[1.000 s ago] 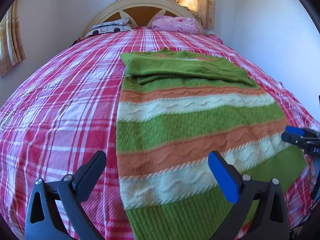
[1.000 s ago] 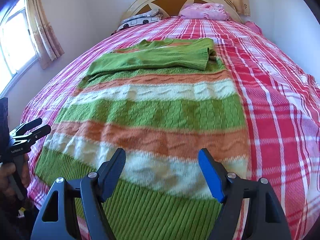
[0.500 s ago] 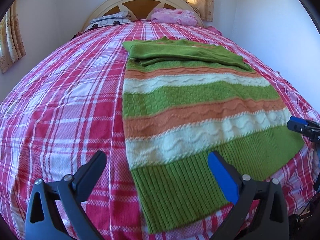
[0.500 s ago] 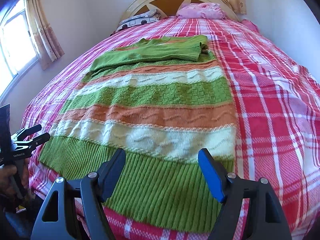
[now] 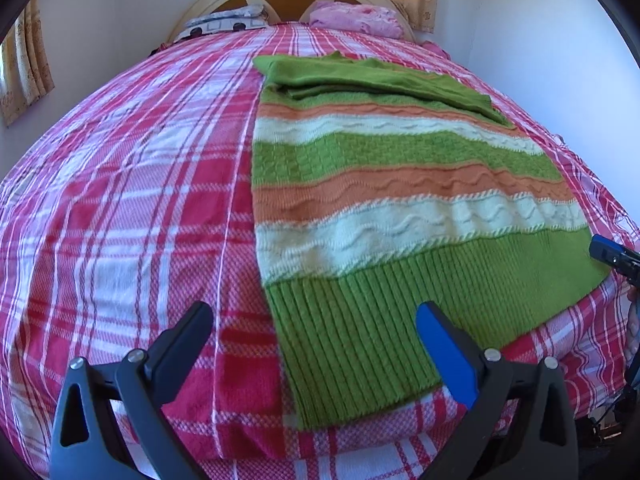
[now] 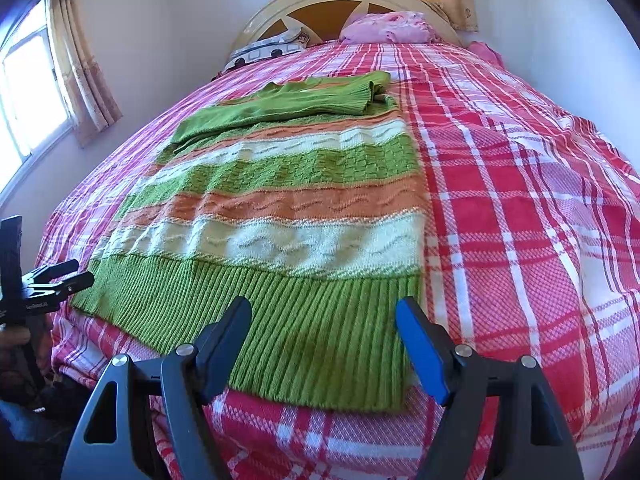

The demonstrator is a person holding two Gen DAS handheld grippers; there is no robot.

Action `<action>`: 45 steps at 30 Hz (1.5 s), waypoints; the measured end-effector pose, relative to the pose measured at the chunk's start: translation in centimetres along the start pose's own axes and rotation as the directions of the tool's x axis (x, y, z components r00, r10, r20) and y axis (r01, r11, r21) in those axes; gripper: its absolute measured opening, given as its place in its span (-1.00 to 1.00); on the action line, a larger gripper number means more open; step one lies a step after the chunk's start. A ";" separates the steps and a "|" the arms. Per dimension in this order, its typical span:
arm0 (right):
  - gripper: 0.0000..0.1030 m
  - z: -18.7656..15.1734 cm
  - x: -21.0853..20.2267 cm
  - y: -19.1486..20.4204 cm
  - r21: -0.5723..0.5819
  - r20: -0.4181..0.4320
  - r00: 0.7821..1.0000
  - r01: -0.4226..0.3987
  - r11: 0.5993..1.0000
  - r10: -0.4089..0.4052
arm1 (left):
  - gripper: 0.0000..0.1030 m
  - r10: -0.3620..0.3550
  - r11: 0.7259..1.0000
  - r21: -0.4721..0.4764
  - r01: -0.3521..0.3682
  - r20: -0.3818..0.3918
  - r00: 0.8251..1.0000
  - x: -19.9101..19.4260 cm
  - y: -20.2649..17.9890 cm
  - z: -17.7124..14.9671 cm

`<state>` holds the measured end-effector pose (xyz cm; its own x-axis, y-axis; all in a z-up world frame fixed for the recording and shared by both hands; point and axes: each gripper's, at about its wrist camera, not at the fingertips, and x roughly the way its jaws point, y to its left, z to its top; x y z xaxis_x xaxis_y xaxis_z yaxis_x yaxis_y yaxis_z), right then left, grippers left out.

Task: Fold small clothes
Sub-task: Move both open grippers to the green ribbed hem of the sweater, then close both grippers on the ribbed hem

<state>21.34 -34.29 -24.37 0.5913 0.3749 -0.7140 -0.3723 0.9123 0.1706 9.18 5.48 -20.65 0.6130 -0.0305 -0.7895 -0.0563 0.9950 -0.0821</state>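
Striped green, orange and cream knitted sweater [image 5: 404, 208], sleeves folded across its chest, lies flat on the red plaid bed [image 5: 120, 200]. Both hand-held grippers [image 5: 316, 344] [image 6: 324, 340], wide open and empty, have drawn back to the ribbed hem [image 6: 280, 328], ready for the next fold.

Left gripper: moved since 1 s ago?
Yes. The left gripper backed away toward the foot of the bed; the sweater hem, previously out of view, now shows fully.
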 end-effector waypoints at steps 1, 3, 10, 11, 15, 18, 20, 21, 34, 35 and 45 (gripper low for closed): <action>0.46 -0.1 -0.1 0.0 -0.001 0.002 1.000 -0.001 1.000 0.001 | 0.99 -0.011 1.000 -0.006 0.011 -0.006 1.000 0.0 0.0 -0.1; 0.46 -0.1 -0.2 0.0 -0.004 0.004 1.000 0.001 1.000 -0.001 | 0.94 -0.041 0.999 -0.032 0.041 -0.025 0.999 0.1 0.1 -0.4; 0.46 -0.5 -0.7 -0.7 0.009 0.001 1.000 0.029 1.000 -0.029 | 0.55 -0.086 0.994 -0.072 0.084 -0.027 0.996 -0.5 0.4 -1.2; 0.46 -0.6 -0.8 -1.1 0.022 0.003 1.000 0.028 0.999 -0.028 | 0.50 -0.091 0.993 -0.080 0.088 -0.025 0.996 -0.7 0.6 -1.4; 0.46 -0.9 -1.4 -2.0 0.050 0.019 1.000 0.016 0.999 -0.017 | 0.18 -0.094 0.989 -0.115 0.091 -0.019 0.995 -1.1 1.3 -1.6; 0.46 -1.1 -1.5 -2.0 0.057 0.024 1.000 0.000 0.998 -0.002 | 0.17 -0.109 0.985 -0.133 0.107 -0.010 0.994 -1.4 1.4 -1.6; 0.46 -1.2 -1.6 -1.9 0.055 0.025 1.000 -0.010 0.998 0.009 | 0.06 -0.117 0.985 -0.125 0.116 -0.004 0.993 -1.6 1.0 -1.6; 0.46 -1.2 -1.7 -1.8 0.053 0.027 0.999 -0.024 0.998 0.022 | -0.12 -0.132 0.984 -0.124 0.131 -0.007 0.991 -1.6 0.8 -1.5; 0.11 -1.6 -1.6 -2.8 0.119 0.047 0.995 -0.094 0.988 0.089 | 0.00 -0.113 0.986 -0.118 0.115 0.025 0.993 -0.9 1.4 -2.0; -0.05 -1.6 -1.5 -2.7 0.122 0.038 0.993 -0.117 0.986 0.113 | -0.10 -0.145 0.982 -0.115 0.147 0.027 0.989 -1.0 1.1 -1.9; -0.09 -1.8 -1.5 -2.7 0.146 0.032 0.991 -0.137 0.980 0.133 | -0.44 -0.159 0.981 -0.105 0.161 0.030 0.987 -0.8 0.5 -2.0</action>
<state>20.19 -37.64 -24.94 0.5588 0.4982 -0.6629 -0.3411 0.8667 0.3638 7.09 5.81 -21.32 0.6376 -0.1852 -0.7478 -0.0395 0.9615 -0.2718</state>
